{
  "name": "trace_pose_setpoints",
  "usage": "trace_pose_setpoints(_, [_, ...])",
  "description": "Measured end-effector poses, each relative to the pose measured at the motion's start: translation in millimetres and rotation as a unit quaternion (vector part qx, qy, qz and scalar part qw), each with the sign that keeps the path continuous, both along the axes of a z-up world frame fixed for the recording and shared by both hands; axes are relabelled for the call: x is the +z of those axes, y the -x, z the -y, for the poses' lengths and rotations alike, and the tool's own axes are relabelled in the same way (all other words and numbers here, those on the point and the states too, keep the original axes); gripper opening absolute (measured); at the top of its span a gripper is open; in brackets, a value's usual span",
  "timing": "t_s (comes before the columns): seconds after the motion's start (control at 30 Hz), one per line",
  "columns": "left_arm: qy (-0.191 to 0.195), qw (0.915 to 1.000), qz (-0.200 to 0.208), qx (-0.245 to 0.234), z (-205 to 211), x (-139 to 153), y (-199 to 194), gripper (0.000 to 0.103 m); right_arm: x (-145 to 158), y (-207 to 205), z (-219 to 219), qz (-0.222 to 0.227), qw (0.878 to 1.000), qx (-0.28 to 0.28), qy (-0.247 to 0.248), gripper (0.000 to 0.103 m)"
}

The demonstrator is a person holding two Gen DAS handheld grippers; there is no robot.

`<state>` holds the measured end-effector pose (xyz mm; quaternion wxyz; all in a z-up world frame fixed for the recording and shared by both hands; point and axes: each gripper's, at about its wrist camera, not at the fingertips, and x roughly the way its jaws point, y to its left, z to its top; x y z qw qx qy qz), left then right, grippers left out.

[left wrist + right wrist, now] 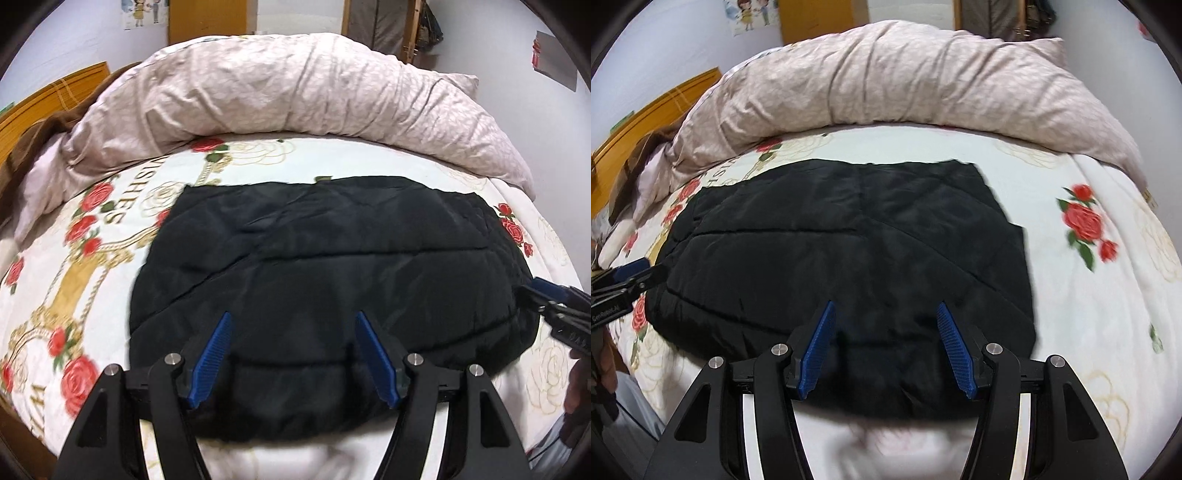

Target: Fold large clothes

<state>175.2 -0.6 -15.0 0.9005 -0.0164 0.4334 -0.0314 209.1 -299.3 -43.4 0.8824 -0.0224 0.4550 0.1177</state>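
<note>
Left wrist view: the left gripper (293, 354) is hovering, jaws wide and empty, over the folded jacket (332, 266) lying on the bed (55, 295). Right wrist view: the right gripper (886, 347) is likewise gaping empty; the puffy, slick jacket (849, 251) may be springing unfolded.

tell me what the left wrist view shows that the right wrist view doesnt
Only the left wrist view: the left gripper from behind, open over the black jacket; the right gripper at the jacket's right edge; a grey sheet on the wall.

Only the right wrist view: the right gripper from behind, open; the left gripper at the jacket's left edge.

Both: the folded jacket on the rose-print bedspread, the bunched pink duvet, the wooden headboard.
</note>
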Motion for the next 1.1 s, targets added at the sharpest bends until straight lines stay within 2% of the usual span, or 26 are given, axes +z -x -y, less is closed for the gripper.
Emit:
trace_pose_setpoints(0.13, [-0.011,0.9997,-0.017,-0.012,14.4,-16.5,-22.3,0.072,-19.3,-22.2,-14.9,-0.019,1.0,0.008,0.018,0.058])
trace_pose_setpoints(0.33, [-0.002,0.9995,-0.029,-0.012,15.8,-36.5,-33.7,0.077,-37.6,-31.3,-15.2,-0.04,0.999,0.003,0.026,0.06])
trace_pose_setpoints(0.43, [0.003,0.9993,-0.036,-0.013,13.9,-36.1,-36.9,0.077,-31.6,-32.4,-16.3,-0.047,0.998,0.0,0.033,0.06])
trace_pose_setpoints(0.53, [0.011,0.9994,-0.029,-0.013,11.1,-23.5,-38.7,0.076,-5.0,-31.0,-19.7,-0.011,1.0,0.002,0.026,0.06])
trace_pose_setpoints(0.6, [0.006,0.9998,-0.017,-0.012,9.8,-15.1,-47.7,0.076,3.8,-41.5,-21.7,-0.008,1.0,0.0,0.016,0.06])
trace_pose_setpoints(0.7, [0.005,0.9998,-0.017,-0.007,7.8,-13.0,-70.2,0.076,-1.9,-63.8,-22.3,-0.021,0.999,-0.012,0.02,0.06])
trace_pose_setpoints(0.83, [-0.005,0.9989,-0.046,-0.009,13.8,-38.3,-96.6,0.076,-28.8,-86.3,-17.6,-0.055,0.998,-0.029,0.025,0.06])
trace_pose_setpoints(0.9, [-0.021,0.9987,-0.043,-0.016,19.4,-47.0,-99.7,0.077,-36.2,-89.0,-16.2,-0.057,0.997,-0.029,0.031,0.063])
trace_pose_setpoints(0.97, [-0.02,0.9988,-0.043,-0.014,20.9,-51.8,-102.8,0.077,-42.8,-89.0,-16.0,-0.059,0.997,-0.027,0.041,0.064])
trace_pose_setpoints(1.1, [-0.008,0.9982,-0.055,-0.02,14.7,-43.7,-108.0,0.074,-29.9,-93.9,-10.5,-0.07,0.997,-0.032,0.025,0.065])
